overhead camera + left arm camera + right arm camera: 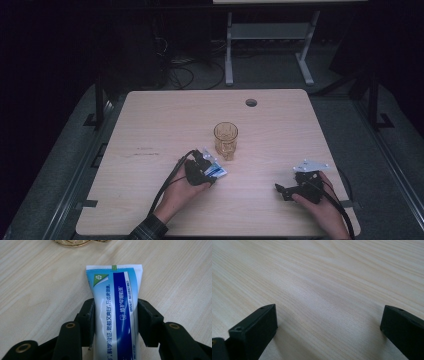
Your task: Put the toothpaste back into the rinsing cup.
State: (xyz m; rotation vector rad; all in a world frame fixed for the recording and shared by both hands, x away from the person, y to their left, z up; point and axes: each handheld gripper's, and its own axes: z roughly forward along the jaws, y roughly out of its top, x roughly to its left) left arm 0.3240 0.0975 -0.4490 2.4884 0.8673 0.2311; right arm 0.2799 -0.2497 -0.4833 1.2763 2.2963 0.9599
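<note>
the left gripper [207, 169] is held low at centre-near by the left hand [182, 192], its jaws pressed in against what lies between them. the right gripper [282, 189] is held near right, pointed left, jaws spread wide.

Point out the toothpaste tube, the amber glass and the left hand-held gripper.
toothpaste tube [113, 307], left gripper view, middle of its body.
amber glass [226, 140], high view, its side wall.
left hand-held gripper [115, 315], left gripper view, midway between its fingertips.

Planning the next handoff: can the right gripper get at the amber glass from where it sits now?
Probably yes. The right gripper rests open with nothing between its jaws, and bare table lies between it and the amber glass. The left gripper, closed on the toothpaste tube, sits beside that path.
</note>
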